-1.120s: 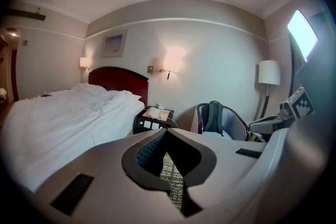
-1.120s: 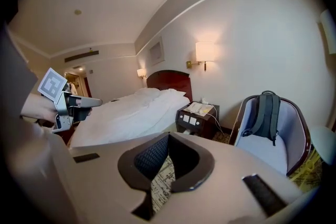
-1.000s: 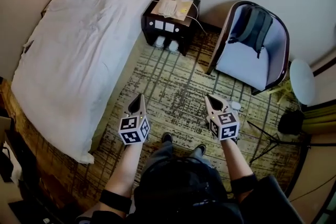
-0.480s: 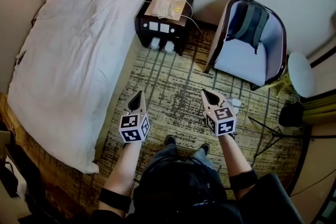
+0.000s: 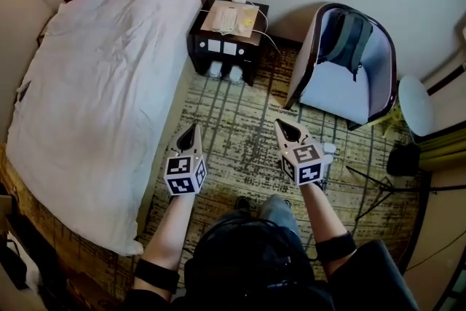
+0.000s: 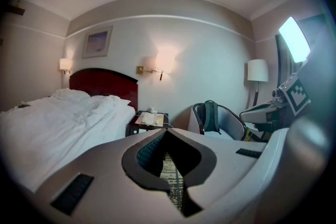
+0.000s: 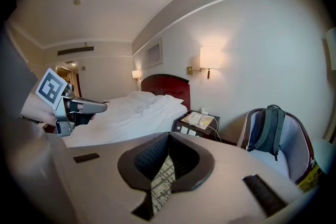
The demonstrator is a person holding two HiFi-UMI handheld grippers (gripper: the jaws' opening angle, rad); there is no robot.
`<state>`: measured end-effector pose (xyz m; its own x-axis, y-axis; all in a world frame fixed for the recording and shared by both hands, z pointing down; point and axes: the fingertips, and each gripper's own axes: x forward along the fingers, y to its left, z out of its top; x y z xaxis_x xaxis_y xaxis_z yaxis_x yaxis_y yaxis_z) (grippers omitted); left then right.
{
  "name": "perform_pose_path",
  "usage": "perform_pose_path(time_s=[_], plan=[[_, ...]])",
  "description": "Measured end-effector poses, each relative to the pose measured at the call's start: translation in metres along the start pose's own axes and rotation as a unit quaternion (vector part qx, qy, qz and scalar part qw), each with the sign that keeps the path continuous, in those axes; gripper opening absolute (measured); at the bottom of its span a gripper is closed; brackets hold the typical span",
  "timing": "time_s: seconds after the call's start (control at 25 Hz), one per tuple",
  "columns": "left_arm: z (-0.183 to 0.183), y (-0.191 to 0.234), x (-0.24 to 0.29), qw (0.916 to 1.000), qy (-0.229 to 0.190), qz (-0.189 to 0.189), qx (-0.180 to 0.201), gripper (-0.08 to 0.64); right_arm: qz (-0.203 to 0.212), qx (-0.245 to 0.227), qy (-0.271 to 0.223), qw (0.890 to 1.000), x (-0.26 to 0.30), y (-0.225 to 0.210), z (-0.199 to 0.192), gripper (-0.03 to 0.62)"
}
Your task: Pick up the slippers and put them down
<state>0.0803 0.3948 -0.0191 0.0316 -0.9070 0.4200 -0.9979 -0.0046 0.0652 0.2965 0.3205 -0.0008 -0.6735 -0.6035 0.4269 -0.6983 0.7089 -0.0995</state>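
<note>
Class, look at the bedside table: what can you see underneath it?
Two white slippers sit side by side beneath the bedside table. Only their near ends show; the rest is hidden by the table.

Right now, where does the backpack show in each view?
Head view: backpack upper right, in the armchair.
Left gripper view: backpack right of centre, in the armchair.
Right gripper view: backpack at the right, in the armchair.
Shared landmark: the nightstand, left of the backpack in all three.
</note>
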Motion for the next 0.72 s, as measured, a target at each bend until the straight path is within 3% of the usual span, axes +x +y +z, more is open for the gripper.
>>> perform_pose_path(time_s=[0.24, 0.72], plan=[[0.005, 0.016, 0.022, 0.9999, 0.000, 0.000, -0.011, 0.003, 0.000, -0.007, -0.004, 1.000, 0.021, -0.002, 0.020, 0.003], [0.024, 0.041, 0.101, 0.9996, 0.012, 0.019, -0.018, 0.003, 0.018, -0.007, 0.004, 1.000, 0.100, -0.050, 0.045, 0.003]])
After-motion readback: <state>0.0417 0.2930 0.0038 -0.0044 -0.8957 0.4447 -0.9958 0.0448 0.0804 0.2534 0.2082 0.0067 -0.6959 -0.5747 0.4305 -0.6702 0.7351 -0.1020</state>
